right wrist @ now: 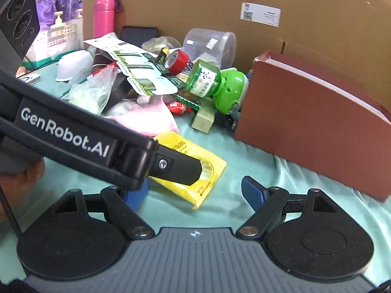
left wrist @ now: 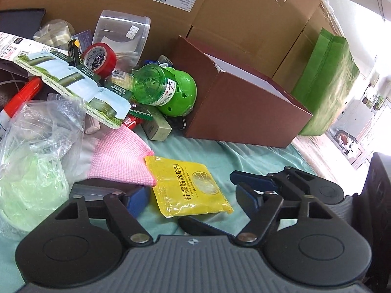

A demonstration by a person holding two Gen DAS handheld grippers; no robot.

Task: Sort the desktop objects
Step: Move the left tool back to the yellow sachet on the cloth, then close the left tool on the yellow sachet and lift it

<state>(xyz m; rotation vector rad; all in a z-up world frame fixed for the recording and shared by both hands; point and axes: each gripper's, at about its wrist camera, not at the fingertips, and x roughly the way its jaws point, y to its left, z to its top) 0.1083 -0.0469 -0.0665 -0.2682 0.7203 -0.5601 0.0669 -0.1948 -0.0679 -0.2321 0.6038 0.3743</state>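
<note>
A yellow sachet (left wrist: 190, 188) with a lemon print lies flat on the mint-green cloth (left wrist: 220, 153). My left gripper (left wrist: 191, 197) stands open astride it, one blue pad on each side, and neither pad visibly presses on it. In the right wrist view a black finger (right wrist: 178, 168) of the left gripper reaches in from the left over the sachet (right wrist: 207, 171). My right gripper (right wrist: 193, 194) is open with nothing held, and the sachet's near corner lies just ahead of its fingers. One right finger (left wrist: 254, 179) shows beside the left gripper's right pad.
A brown box (left wrist: 244, 112) stands to the right, with big cardboard boxes (left wrist: 232, 24) and a green bag (left wrist: 327, 85) behind it. The pile at the left holds a pink cloth (left wrist: 117, 161), red tape roll (left wrist: 100, 58), green bottle device (left wrist: 166, 90), plastic bag (left wrist: 36, 131) and clear tub (left wrist: 122, 31).
</note>
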